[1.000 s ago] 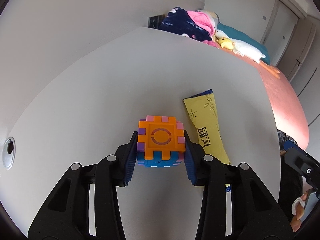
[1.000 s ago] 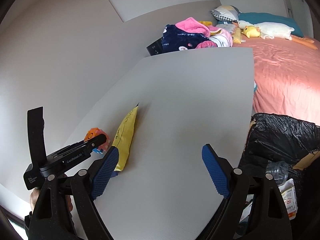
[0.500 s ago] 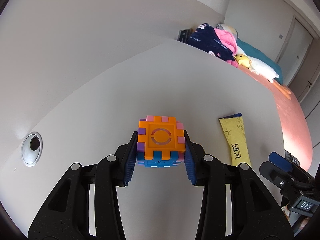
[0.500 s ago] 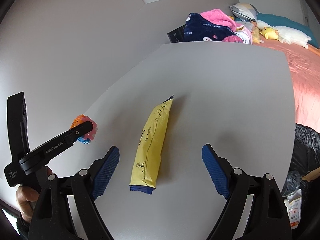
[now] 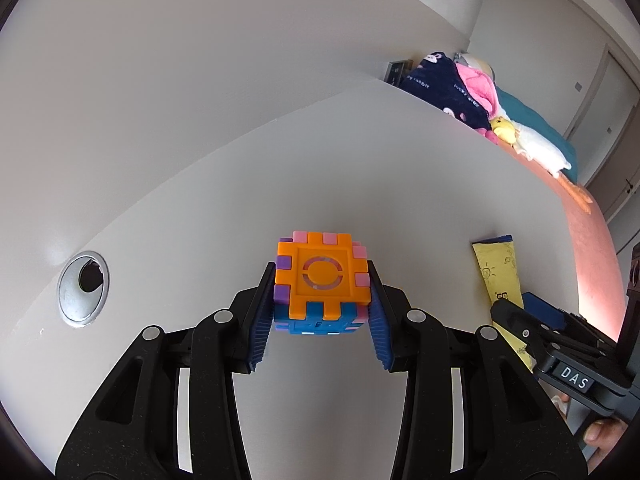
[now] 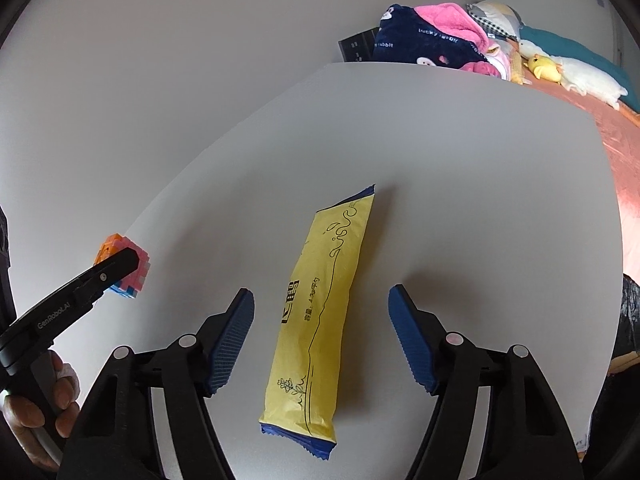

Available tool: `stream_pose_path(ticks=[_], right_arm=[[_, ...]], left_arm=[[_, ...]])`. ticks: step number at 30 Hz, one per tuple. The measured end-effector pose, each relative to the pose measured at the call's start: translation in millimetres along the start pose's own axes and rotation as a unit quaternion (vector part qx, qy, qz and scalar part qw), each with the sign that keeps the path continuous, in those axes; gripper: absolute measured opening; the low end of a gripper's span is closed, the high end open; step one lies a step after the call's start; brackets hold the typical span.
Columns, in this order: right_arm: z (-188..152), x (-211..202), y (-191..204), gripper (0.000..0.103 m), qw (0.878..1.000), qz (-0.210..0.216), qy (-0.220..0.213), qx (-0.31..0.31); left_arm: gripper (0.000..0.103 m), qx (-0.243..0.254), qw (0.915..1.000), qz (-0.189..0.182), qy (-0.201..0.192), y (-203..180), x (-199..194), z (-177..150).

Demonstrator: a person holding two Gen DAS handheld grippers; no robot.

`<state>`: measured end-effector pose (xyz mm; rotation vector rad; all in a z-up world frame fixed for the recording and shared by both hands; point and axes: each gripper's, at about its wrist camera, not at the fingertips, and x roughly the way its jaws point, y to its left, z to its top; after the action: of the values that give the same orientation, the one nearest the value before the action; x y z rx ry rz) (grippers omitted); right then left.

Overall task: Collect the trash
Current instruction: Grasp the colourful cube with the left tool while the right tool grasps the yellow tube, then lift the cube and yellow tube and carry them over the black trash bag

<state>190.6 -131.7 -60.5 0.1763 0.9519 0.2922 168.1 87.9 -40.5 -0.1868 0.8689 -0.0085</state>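
Tongs closing around the yellow wrapper

Right tongs [image 6: 320,340], now over the yellow wrapper [image 6: 320,312] instead of bare worktop [image 6: 480,200], are closing, pads not yet touching it; wrapper lies mid-worktop, nearer the bed-side edge. Left tongs [image 5: 320,316] still clamp the toy cube [image 5: 320,280].

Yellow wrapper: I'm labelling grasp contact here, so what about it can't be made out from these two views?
- Left wrist view: yellow wrapper, near end hidden behind the right tool.
- Right wrist view: whether the closing right tool touches it; gaps show beside both pads.
- Small print: too small to read.
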Motion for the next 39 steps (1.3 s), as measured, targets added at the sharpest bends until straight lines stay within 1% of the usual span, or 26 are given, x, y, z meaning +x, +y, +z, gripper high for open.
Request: stream_pose_path(ticks=[1,2,3,6,12,15,22,39], right_arm=[[0,3,1,0.06,1.0,-0.008,0.007,-0.007],[1,3,3,0.051,1.0,-0.02,0.006,-0.019],[0,5,3,0.03,0.999,-0.018,0.011,-0.025],[-2,-1,-1,0.019,1.0,0.001,0.006,-0.016],[-4,-10,-5,0.018,1.0,0.008,-0.004,-0.008],[-4,-16,-6,0.018,1.0,0.013,-0.008,-0.006],[-4,-30,-14,0.018,1.0,0.022,-0.015,0.003],[-21,-87,-47,0.018,0.997,0.032,-0.053,0.038]], left_arm=[[0.041,0.0,1.0,0.001,-0.001,0,0,0],[0.041,0.001,1.0,0.001,-0.001,1,-2,0],[0.041,0.001,1.0,0.0,-0.002,1,-2,-1],[0.041,0.002,1.0,-0.002,-0.003,0,-3,-1],[0.041,0.009,0.9999,-0.006,-0.001,-4,-5,-3],[0.041,0.007,0.9998,-0.016,0.001,-9,-4,-3],[0.041,0.029,0.9993,-0.022,0.004,-28,-6,-9],[0.041,0.056,0.9975,-0.044,0.0,-72,-37,-30]])
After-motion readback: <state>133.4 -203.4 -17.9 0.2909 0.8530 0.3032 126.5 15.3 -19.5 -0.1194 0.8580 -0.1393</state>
